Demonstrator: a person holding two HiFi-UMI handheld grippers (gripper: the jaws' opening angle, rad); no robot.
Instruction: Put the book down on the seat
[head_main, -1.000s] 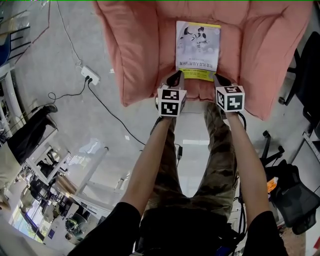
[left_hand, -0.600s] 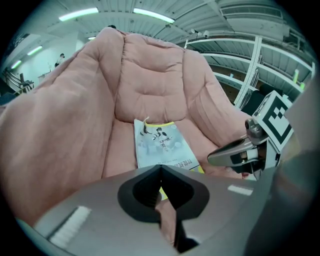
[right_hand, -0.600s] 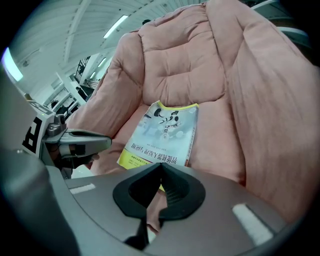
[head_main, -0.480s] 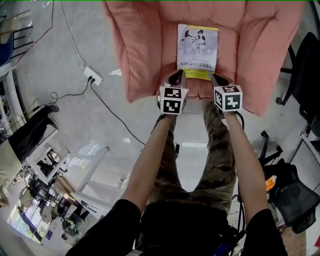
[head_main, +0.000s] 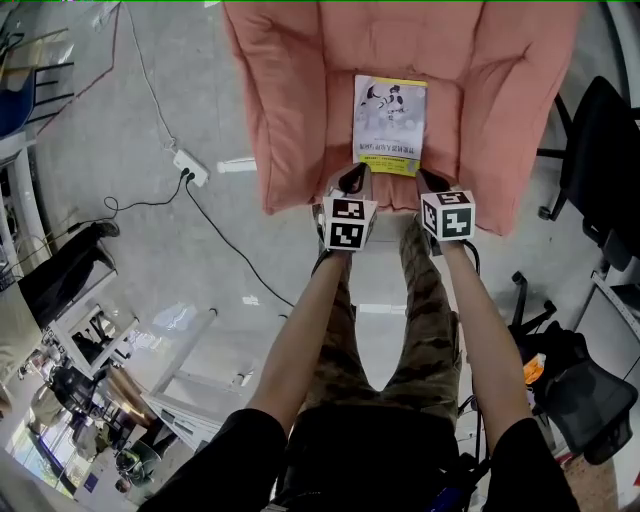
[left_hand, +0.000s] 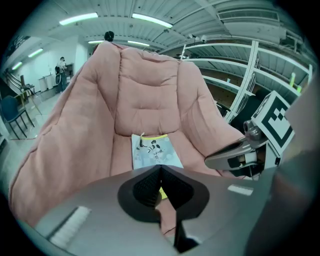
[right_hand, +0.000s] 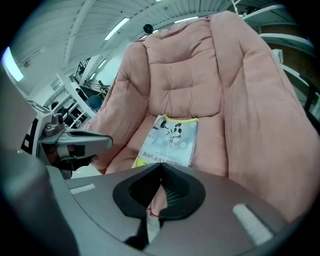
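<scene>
A thin book (head_main: 390, 124) with a pale blue cover and yellow edge lies flat on the seat of a pink cushioned armchair (head_main: 290, 110). It also shows as the book (left_hand: 154, 151) in the left gripper view and the book (right_hand: 171, 140) in the right gripper view. My left gripper (head_main: 352, 178) hovers just in front of the book's near left corner, shut and holding nothing. At the near right corner my right gripper (head_main: 428, 179) is likewise shut and empty. Neither touches the book. In the left gripper view the right gripper (left_hand: 235, 156) juts in from the right.
The armchair's thick arms (head_main: 510, 120) rise on both sides of the seat. A power strip (head_main: 187, 166) with a cable lies on the grey floor at left. Black office chairs (head_main: 595, 150) stand at right. My legs (head_main: 425, 300) are below the seat's front edge.
Both grippers have lifted up and away from the book's near edge, still shut. The book stays flat on the seat. The whole chair looks smaller and farther in the head view.
</scene>
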